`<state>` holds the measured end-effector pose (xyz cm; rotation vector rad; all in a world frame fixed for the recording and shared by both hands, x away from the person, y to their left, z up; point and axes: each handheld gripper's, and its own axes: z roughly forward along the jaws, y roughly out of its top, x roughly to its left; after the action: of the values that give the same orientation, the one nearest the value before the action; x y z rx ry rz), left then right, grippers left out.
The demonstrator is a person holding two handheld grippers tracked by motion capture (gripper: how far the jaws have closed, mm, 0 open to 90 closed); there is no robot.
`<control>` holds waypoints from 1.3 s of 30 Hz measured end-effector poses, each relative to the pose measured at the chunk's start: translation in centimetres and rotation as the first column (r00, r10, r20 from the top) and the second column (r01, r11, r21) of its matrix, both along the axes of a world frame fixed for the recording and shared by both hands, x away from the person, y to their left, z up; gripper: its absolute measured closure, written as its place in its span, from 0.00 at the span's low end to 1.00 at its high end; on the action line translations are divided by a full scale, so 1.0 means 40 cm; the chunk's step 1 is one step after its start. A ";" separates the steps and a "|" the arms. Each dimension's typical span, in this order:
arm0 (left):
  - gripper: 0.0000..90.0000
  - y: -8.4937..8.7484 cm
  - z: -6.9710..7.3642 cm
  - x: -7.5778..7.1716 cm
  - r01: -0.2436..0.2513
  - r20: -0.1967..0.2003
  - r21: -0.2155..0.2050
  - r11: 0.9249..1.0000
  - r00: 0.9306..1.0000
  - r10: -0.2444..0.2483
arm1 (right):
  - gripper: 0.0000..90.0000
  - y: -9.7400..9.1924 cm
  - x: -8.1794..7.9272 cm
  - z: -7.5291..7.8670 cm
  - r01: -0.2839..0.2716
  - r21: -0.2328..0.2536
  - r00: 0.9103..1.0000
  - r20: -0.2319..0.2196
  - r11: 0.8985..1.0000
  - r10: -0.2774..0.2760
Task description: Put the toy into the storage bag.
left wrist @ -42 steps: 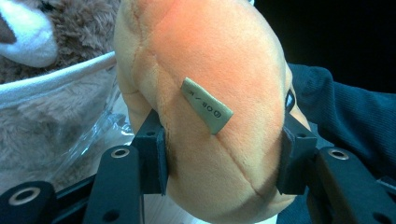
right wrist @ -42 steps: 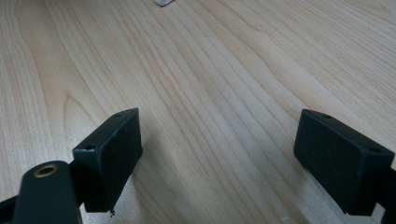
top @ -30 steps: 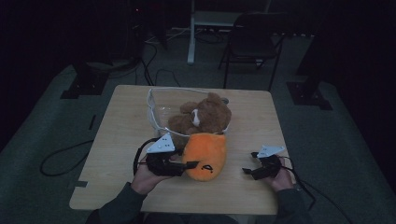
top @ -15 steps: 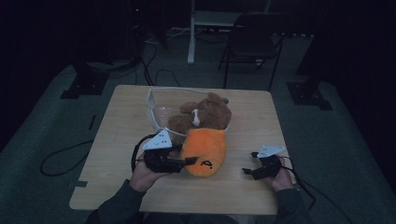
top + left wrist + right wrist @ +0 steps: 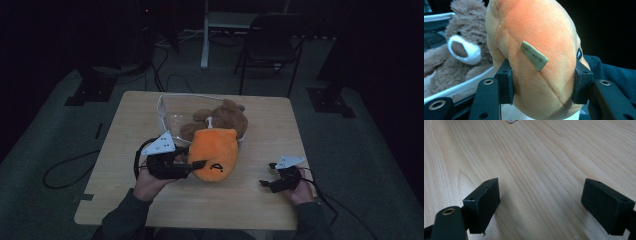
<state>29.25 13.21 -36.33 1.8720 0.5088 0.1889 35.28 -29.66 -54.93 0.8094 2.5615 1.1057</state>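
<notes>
Where the desk [image 5: 130, 150] runs back from the person, a clear bin [image 5: 167, 112] lies at its middle, and a brown bear [image 5: 220, 119] rests half in it, its white snout toward the near edge. Right against the bear's front sits the orange plush [image 5: 215, 154], so close that the two touch; the bear and the bin's rim stand directly behind it and close off the far side. In the left gripper view the bear [image 5: 461, 57] fills the space just beyond the plush [image 5: 536, 45], with the bin's pale rim [image 5: 461, 87] running beneath it. A small olive tag [image 5: 534, 55] is sewn on the plush's side seam. Beyond the desk, on the dark floor, stand a chair [image 5: 272, 45] and a white post [image 5: 205, 35], well apart from the work.

The left tongs [image 5: 192, 167] stand about half open and clamp the plush at its lower end, one pad [image 5: 506, 83] pressed into each flank so the fabric bulges between them. The right tongs [image 5: 267, 182] rest near the desk's near right corner, well apart from the plush, jaws spread wide with bare wood [image 5: 536, 170] between them, holding nothing.
</notes>
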 end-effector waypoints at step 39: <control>0.53 0.079 0.099 0.079 -0.117 0.088 -0.038 0.992 0.989 0.120 | 0.16 0.000 0.000 0.000 0.000 0.000 1.000 0.000 1.000 0.000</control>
<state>32.40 16.36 -32.39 1.7943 0.5580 0.3409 35.28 -29.66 -54.93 0.8094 2.5617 1.1056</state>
